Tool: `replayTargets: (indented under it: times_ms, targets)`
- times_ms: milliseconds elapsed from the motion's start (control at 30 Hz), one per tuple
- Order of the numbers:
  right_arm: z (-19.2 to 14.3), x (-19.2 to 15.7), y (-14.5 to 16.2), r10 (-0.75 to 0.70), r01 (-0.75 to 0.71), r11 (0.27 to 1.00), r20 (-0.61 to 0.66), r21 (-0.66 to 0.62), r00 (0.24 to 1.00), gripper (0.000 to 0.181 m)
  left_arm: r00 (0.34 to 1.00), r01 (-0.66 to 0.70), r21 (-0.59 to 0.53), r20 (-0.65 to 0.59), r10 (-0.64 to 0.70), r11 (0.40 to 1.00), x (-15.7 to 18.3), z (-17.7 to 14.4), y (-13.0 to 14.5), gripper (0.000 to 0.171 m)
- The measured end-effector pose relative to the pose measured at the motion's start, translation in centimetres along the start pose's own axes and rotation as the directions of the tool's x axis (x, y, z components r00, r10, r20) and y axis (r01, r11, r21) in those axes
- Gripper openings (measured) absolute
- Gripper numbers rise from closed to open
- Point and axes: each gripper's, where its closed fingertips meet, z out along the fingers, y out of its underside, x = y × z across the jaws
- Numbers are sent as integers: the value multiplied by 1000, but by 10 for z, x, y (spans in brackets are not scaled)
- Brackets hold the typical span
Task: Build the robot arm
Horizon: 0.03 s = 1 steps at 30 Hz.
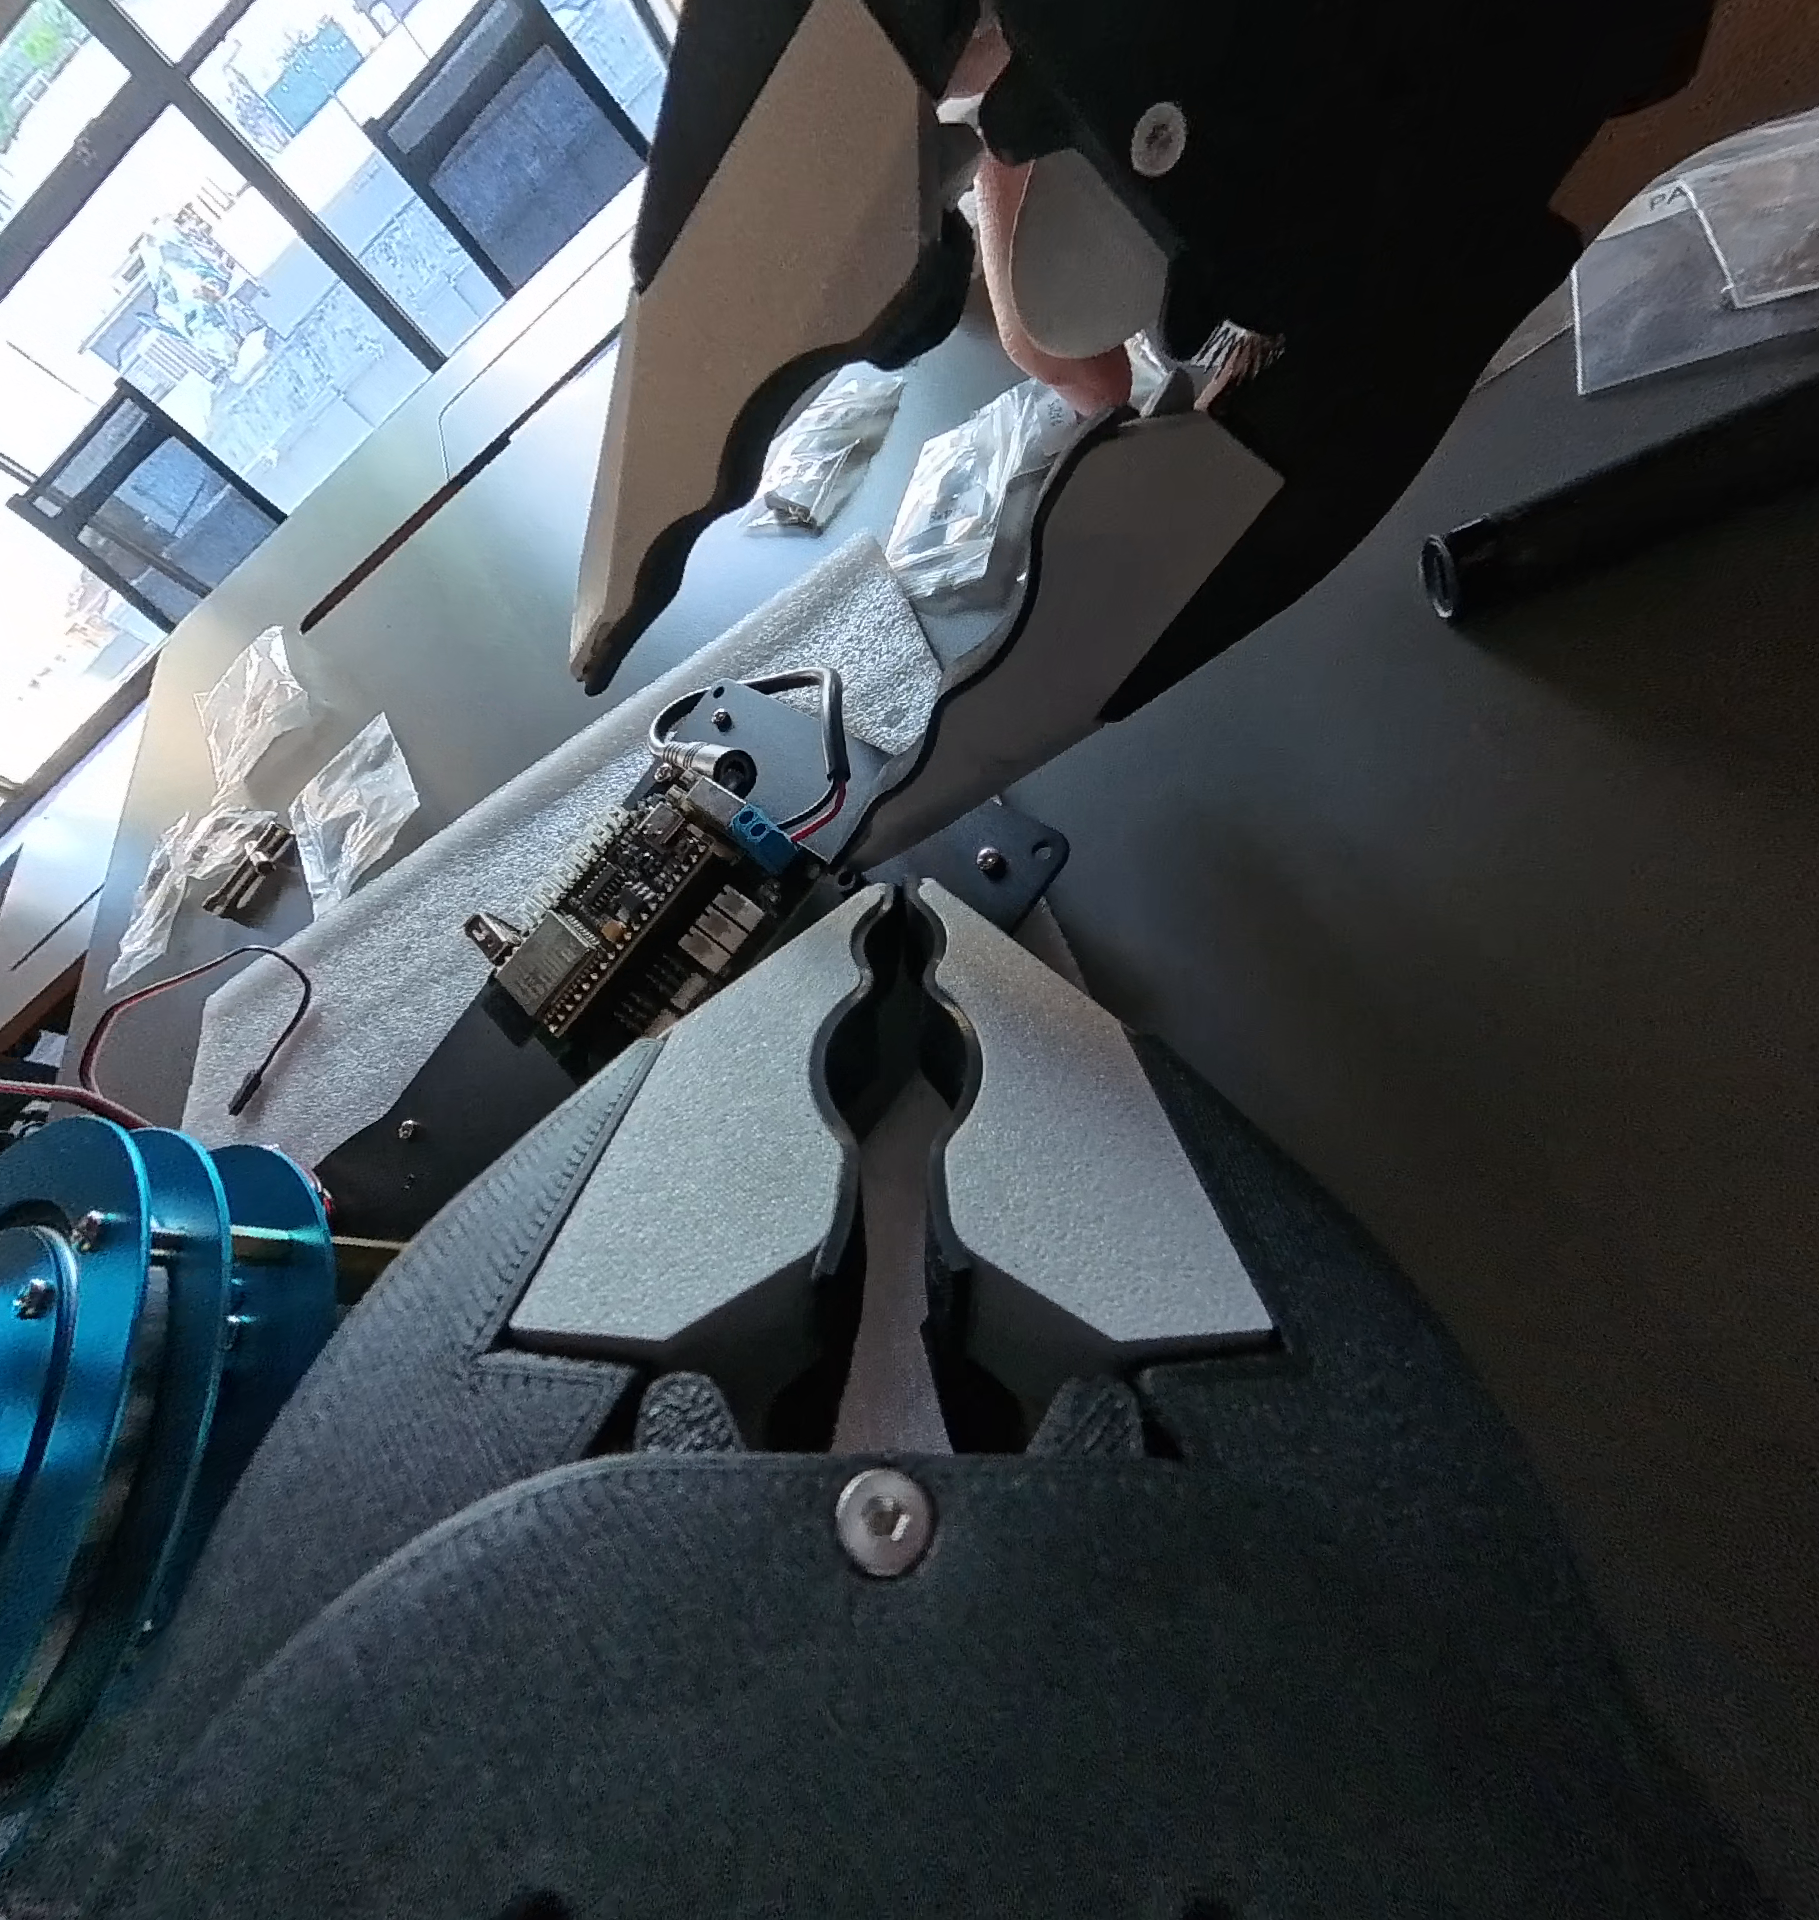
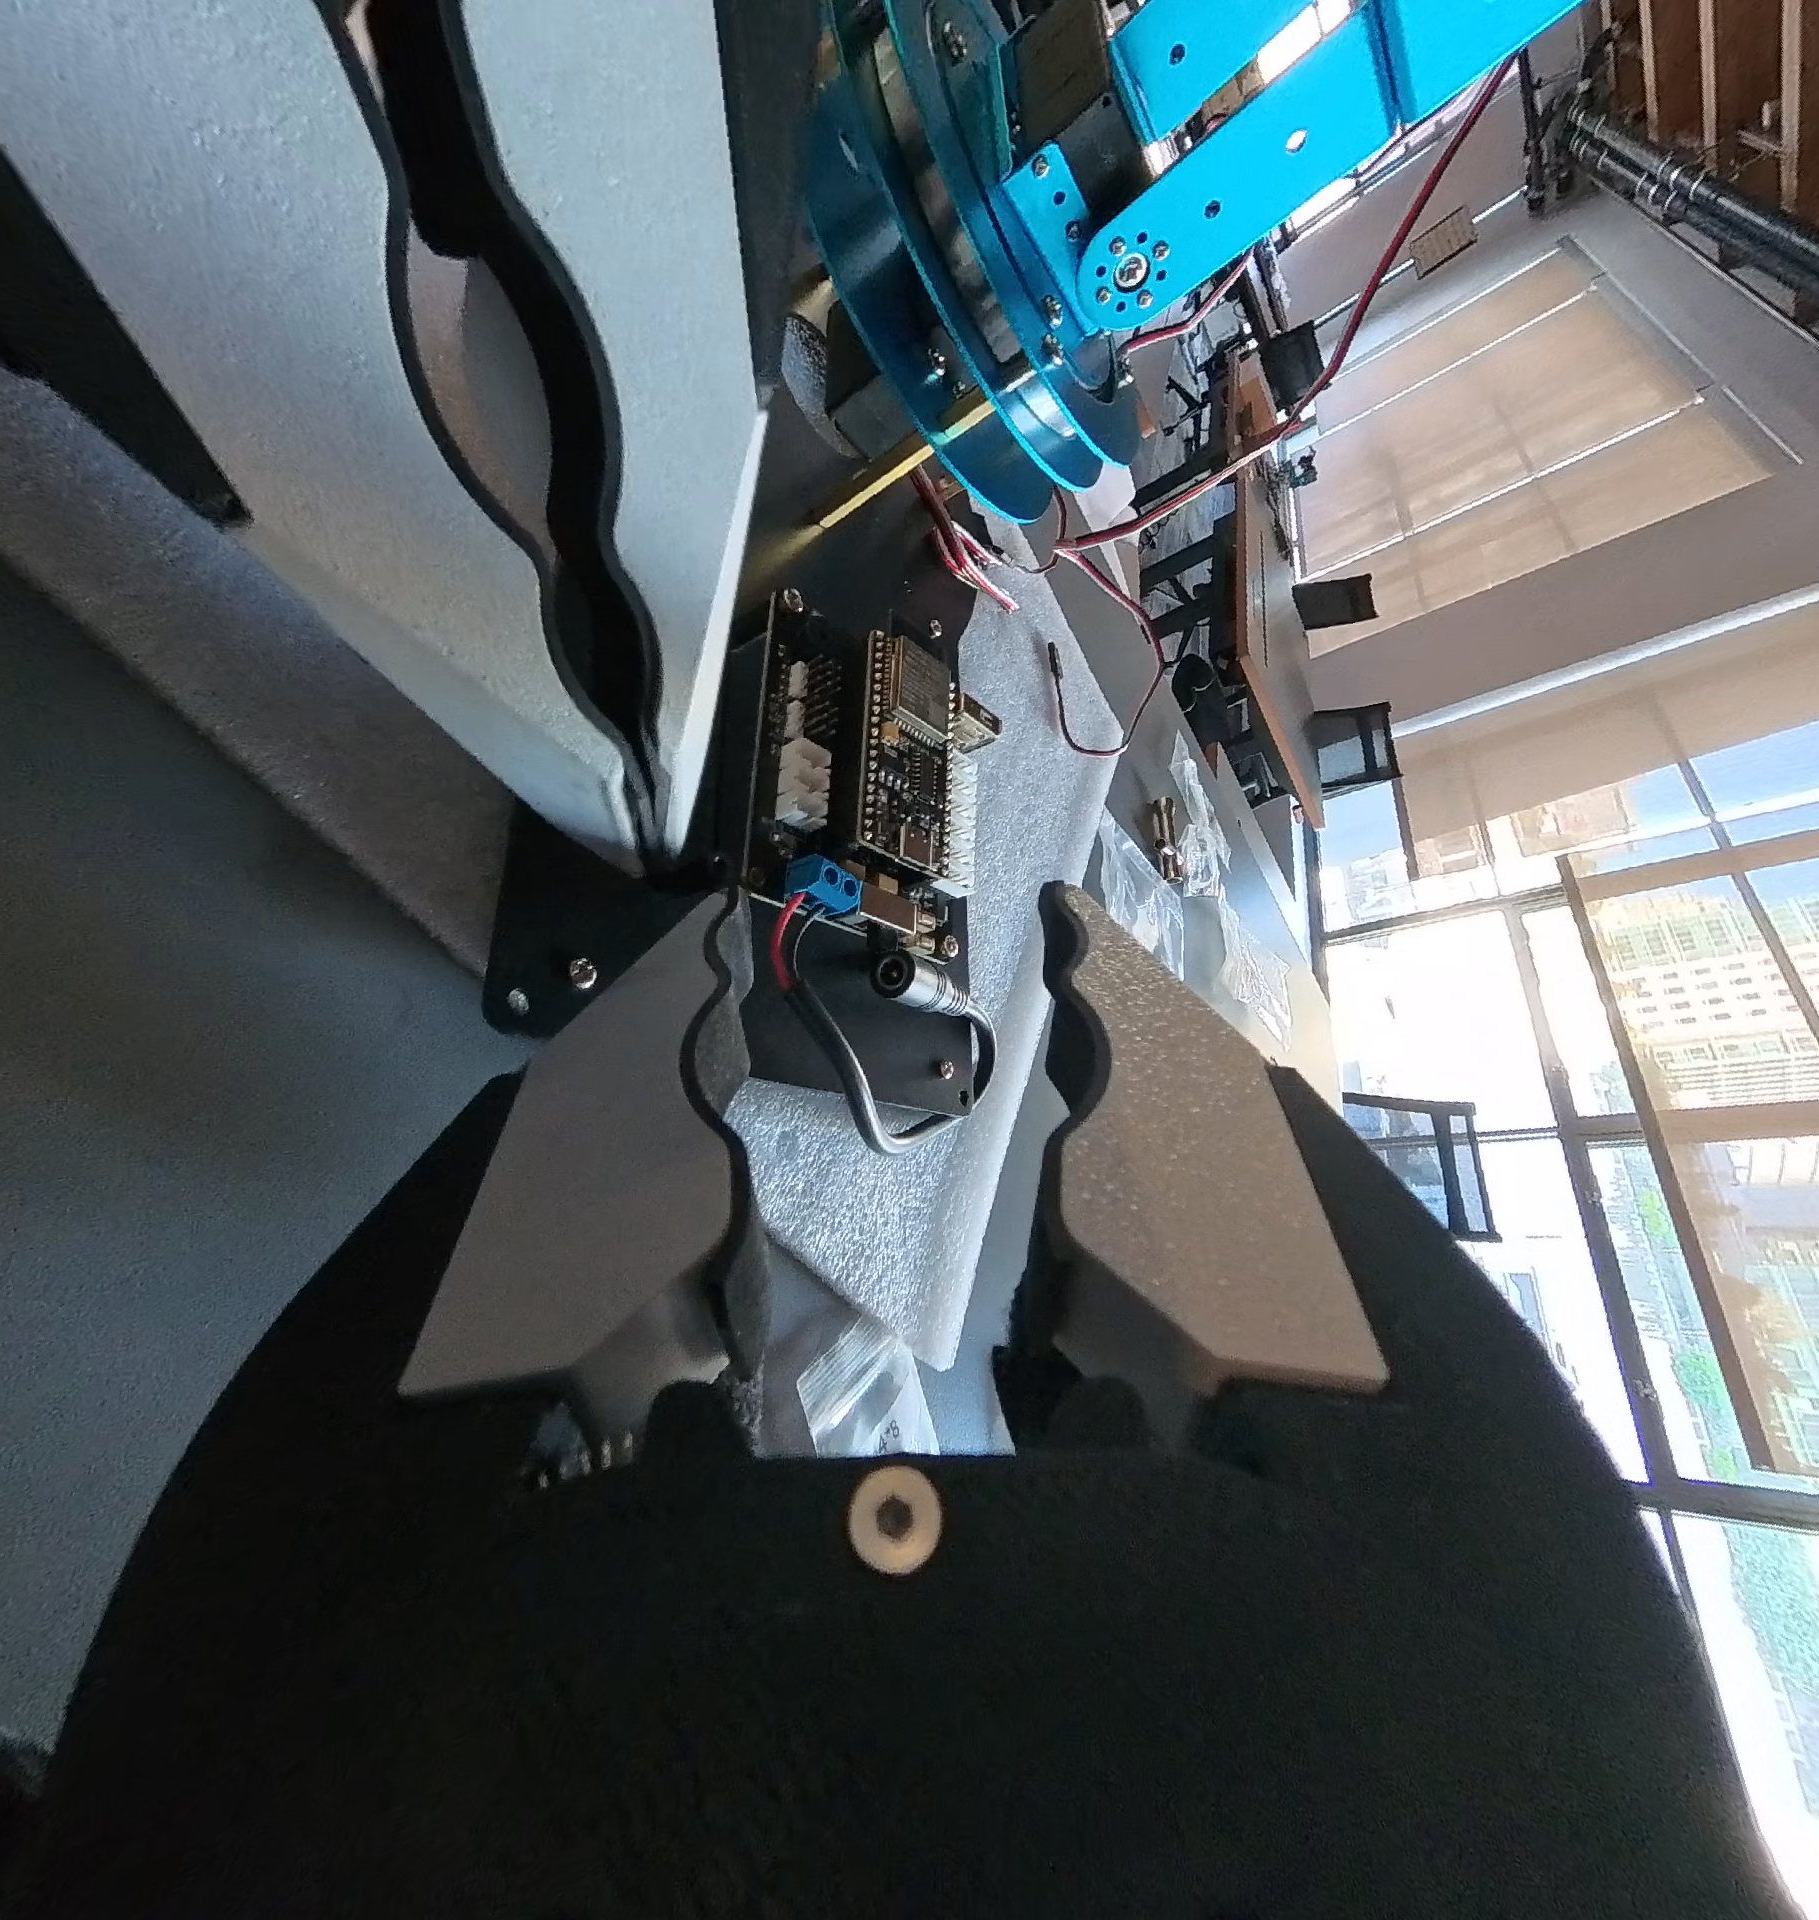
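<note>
A black circuit board (image 1: 624, 935) with a blue terminal block (image 1: 765, 831) and a silver barrel plug (image 1: 702, 764) sits on a black base plate (image 1: 998, 862) on white foam (image 1: 385, 935). My left gripper (image 1: 900, 896) is shut, with its tips at the plate's corner; I cannot tell whether it pinches the edge. It also shows in the right wrist view (image 2: 656, 836). My right gripper (image 2: 889, 909) is open and empty. Its fingers straddle the plug (image 2: 915, 982) and its grey cable, just short of the board (image 2: 884, 769) and the terminal block (image 2: 822, 883).
A blue robot-arm turntable (image 1: 105, 1299) stands on the same plate, beyond the board (image 2: 946, 260). A loose red-black wire (image 1: 209, 987) lies on the foam. Clear bags of small parts (image 1: 261, 810) lie on the grey table. A black tube (image 1: 1507, 551) lies at the right.
</note>
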Motion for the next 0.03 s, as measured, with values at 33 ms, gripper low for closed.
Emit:
replayTargets:
  times_ms: [33]
  targets:
    - [0,0,0,-1,1,1000,-1,0,1000,57,1000,-6,-3,-1,6,1000,0,1,0,0]
